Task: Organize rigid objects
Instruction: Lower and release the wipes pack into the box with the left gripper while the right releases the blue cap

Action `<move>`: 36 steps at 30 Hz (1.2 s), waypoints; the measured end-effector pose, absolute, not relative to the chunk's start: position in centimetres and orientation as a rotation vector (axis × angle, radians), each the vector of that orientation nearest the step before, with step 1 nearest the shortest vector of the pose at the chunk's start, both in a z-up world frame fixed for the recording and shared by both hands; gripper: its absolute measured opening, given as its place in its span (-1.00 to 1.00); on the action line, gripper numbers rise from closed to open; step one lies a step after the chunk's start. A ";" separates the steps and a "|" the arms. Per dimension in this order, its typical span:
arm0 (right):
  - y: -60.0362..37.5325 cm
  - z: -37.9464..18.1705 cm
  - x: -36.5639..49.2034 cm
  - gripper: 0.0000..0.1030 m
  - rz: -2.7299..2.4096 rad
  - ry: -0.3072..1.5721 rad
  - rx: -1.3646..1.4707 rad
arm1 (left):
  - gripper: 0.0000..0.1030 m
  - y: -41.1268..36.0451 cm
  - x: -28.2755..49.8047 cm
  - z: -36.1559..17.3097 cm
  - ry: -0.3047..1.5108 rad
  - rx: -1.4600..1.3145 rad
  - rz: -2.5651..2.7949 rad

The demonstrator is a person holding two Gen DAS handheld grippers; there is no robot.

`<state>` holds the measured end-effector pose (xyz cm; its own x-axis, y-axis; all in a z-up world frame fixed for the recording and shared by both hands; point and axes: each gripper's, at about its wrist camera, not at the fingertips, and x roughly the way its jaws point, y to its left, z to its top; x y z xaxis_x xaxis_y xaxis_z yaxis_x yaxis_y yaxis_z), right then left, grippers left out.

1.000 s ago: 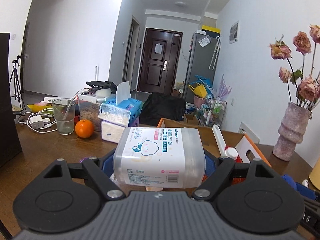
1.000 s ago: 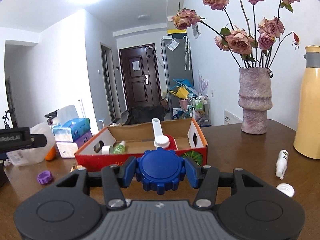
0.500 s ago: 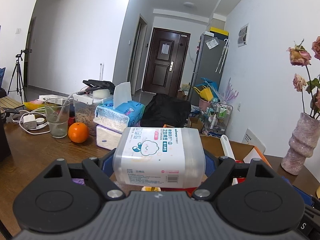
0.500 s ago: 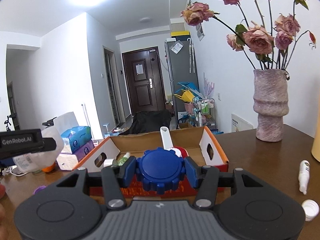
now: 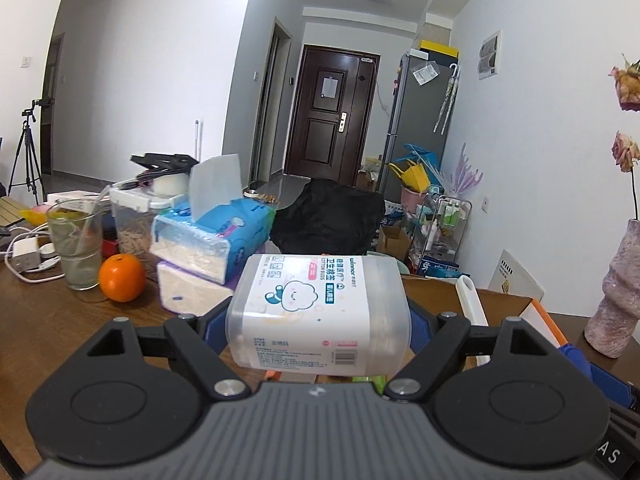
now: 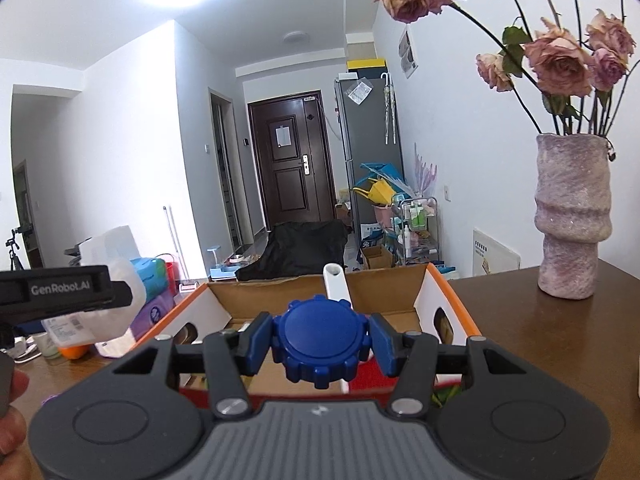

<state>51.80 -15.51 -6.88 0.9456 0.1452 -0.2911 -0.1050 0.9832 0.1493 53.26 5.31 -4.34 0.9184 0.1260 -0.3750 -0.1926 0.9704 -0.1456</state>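
My left gripper is shut on a clear cotton-swab box with a white cartoon label, held sideways above the near edge of the cardboard box. My right gripper is shut on a round blue ridged cap, just in front of the same open cardboard box with orange and white sides. A white handle sticks up out of the box. In the right wrist view the left gripper's black body and the swab box show at the left.
On the wooden table stand an orange, a glass, stacked tissue packs, a lidded container and cables at the left. A pink vase of dried roses stands at the right. A person's fingers show at the lower left.
Both grippers have moved forward toward the cardboard box, which now looms larger. The vase and flowers have slid to the right in both views. Both grips are unchanged.
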 end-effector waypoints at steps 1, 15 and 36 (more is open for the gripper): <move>-15.5 -6.9 52.3 0.00 0.128 0.305 0.131 | 0.61 5.2 53.7 -4.4 0.372 -0.179 0.160; -16.5 -7.8 57.8 0.00 0.079 0.328 0.137 | 0.61 4.5 58.8 -4.8 0.377 -0.151 0.134; -16.2 -9.0 60.6 0.02 0.093 0.380 0.097 | 0.62 4.3 60.6 -5.7 0.410 -0.124 0.068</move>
